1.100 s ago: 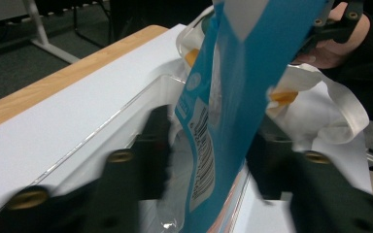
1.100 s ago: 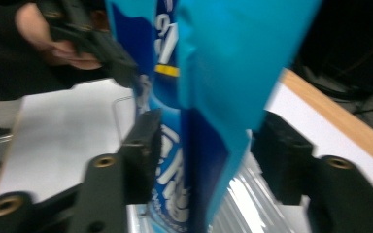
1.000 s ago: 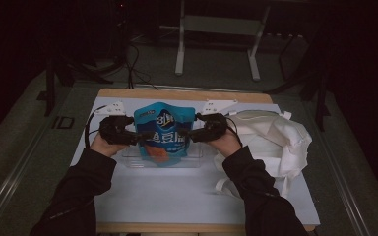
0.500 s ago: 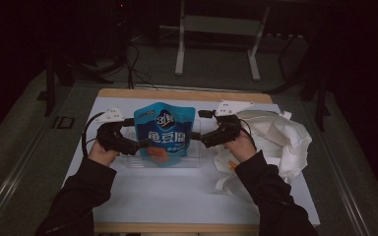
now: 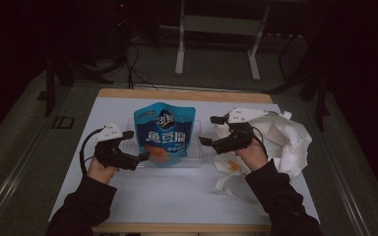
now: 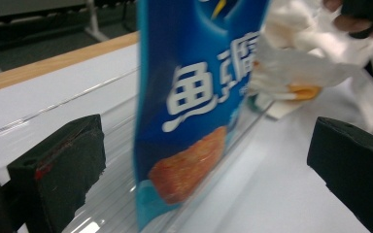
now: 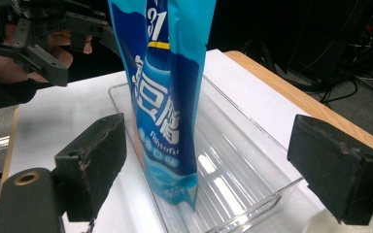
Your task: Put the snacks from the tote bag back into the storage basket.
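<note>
High view: cloth (image 5: 290,135) beside tray (image 5: 195,147).

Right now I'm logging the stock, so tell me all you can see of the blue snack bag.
The blue snack bag is a glossy plastic stand-up pouch with white lettering and an orange food picture low on its front. It stands upright, unheld, its bottom inside the clear tray on the white table top. Both grippers, left and right, are open beside it, not touching.

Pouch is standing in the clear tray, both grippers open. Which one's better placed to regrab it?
Probably left. The left gripper sits open by the blue pouch; the right gripper stands farther off.
</note>
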`<state>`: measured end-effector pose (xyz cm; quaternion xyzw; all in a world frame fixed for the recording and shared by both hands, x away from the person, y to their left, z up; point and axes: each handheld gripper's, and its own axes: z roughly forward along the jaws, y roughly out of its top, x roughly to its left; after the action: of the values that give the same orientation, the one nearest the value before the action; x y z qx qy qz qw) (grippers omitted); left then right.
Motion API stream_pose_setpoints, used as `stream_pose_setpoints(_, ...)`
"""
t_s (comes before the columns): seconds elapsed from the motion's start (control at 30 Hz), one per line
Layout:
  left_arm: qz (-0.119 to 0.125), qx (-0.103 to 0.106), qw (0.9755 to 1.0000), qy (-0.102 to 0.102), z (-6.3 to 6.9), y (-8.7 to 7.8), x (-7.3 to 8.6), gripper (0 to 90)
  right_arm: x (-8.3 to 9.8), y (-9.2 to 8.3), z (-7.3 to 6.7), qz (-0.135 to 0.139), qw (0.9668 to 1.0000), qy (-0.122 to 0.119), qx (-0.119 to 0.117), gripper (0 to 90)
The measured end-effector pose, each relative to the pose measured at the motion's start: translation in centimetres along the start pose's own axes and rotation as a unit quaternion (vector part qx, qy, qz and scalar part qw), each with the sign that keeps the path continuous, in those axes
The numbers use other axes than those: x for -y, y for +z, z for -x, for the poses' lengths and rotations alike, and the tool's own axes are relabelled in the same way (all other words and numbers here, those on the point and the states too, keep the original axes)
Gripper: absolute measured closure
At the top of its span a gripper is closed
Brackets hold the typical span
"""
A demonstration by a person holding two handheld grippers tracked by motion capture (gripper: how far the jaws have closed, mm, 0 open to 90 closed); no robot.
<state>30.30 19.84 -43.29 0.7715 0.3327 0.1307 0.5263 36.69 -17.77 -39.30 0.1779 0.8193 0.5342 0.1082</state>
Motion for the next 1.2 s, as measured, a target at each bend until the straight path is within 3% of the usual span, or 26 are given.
stream_pose_setpoints(0.17, 0.000, -0.007, 1.0000, -0.002, 1.0, -0.2, 0.8, 0.7, 0.7, -0.6, -0.8, -0.004, 0.9999, -0.010, 0.002, 14.2)
stream_pose_setpoints(0.37, 0.011, -0.010, 0.9998, 0.009, 2.8, -0.5, 1.1, 0.7, 1.5, -1.6, -1.6, 0.003, 0.9999, -0.001, -0.010, 14.2)
stream_pose_setpoints(0.67, -0.002, 0.027, 0.9988, 0.041, 5.4, 0.4, 1.0, 0.8, 3.1, -2.6, -2.0, -0.006, 1.0000, -0.002, -0.004, 14.3)
stream_pose_setpoints(0.87, -0.009, 0.062, 0.9971, 0.043, 6.6, 1.7, 1.2, 0.7, 4.5, -3.5, -2.1, -0.001, 1.0000, 0.005, 0.003, 14.5)
stream_pose_setpoints(1.07, -0.020, 0.085, 0.9951, 0.048, 7.5, 2.8, 1.4, 0.8, 5.6, -5.1, -2.5, 0.006, 0.9997, 0.004, 0.024, 14.5)
stream_pose_setpoints(1.2, -0.031, 0.096, 0.9928, 0.066, 8.1, 3.3, 1.5, 0.8, 6.6, -5.9, -2.5, 0.003, 0.9989, 0.009, 0.045, 14.4)
